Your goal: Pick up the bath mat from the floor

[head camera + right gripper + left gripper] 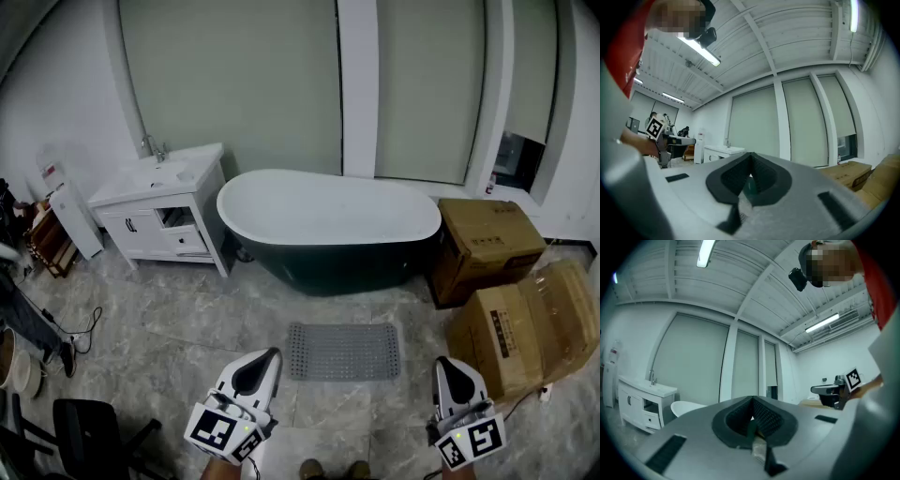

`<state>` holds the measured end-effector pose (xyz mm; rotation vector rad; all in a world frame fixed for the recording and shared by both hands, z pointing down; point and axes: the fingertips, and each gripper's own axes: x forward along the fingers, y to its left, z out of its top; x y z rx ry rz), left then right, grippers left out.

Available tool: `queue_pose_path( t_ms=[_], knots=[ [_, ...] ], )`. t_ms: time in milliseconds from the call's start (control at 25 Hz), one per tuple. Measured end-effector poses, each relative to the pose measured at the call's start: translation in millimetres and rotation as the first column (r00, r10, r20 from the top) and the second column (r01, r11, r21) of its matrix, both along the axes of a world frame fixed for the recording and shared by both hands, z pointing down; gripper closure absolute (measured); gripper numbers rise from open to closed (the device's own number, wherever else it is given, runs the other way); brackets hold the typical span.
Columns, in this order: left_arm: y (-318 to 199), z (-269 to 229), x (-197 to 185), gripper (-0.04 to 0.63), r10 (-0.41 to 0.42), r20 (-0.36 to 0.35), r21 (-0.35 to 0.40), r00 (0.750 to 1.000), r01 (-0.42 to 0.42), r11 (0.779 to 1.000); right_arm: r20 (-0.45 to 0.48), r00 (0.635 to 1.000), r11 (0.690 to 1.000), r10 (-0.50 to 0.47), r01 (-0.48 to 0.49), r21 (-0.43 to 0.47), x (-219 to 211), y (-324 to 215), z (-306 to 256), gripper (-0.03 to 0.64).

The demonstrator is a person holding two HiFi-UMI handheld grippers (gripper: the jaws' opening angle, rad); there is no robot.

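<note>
Counts: one vanity, one bathtub, one bath mat, two cardboard boxes, two grippers.

- Left of the bathtub (328,225): one white vanity (164,211) with a sink top and a tap. It stands just beside the tub's left end.
- Left gripper (271,356): low in the head view, on the near side of the tub and well apart from it. It is left of the mat's near-left corner and held level. Its jaws are pressed together with nothing between them.
- Bath mat (343,352): one grey rectangle with a dotted surface, lying flat on the marble floor (187,328). It is on the near side of the tub, near its middle, with a strip of bare floor between them. Its long axis runs left to right, parallel to the tub's long side, and its short ends face the vanity side and the box side. Neither gripper touches it.
- Right gripper (442,366): also on the near side of the tub, right of the mat's near-right corner and held level. Its jaws are closed tight and empty.
- Right of the tub: two cardboard boxes. The far box (487,244) is just beside the tub's right end. The near box (530,328) sits closer to the right gripper, tilted, with shiny wrap over its top.
</note>
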<state>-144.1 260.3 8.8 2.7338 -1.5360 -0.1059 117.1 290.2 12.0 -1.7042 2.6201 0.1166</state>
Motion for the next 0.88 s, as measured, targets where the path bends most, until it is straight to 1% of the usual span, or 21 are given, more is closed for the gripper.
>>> queue_pose_path(
  t_ms=[200, 520, 680, 880],
  knots=[
    [-4.5, 2.8, -15.0, 0.586, -0.013, -0.012, -0.005, 1.0, 0.013, 1.0, 0.038, 0.999, 1.0, -0.003, 0.002, 0.015, -8.1, -1.9, -3.0, 0.614],
    [-13.1, 15.4, -48.5, 0.586, -0.02, -0.041, -0.019, 0.999, 0.019, 1.0, 0.033, 0.998, 0.998, 0.056, -0.056, -0.008, -17.7, -4.9, 3.4, 0.612],
    [-26.1, 20.3, -67.7, 0.586, -0.019, -0.045, -0.017, 0.999, 0.018, 1.0, 0.013, 0.997, 0.997, 0.075, -0.075, -0.026, -29.1, -8.8, 9.9, 0.612],
    [-45.7, 23.7, -73.6, 0.585, -0.022, -0.04, -0.028, 0.999, 0.021, 0.999, 0.011, 0.996, 0.995, 0.086, -0.085, -0.048, -30.1, -26.1, 18.1, 0.612]
  ],
)
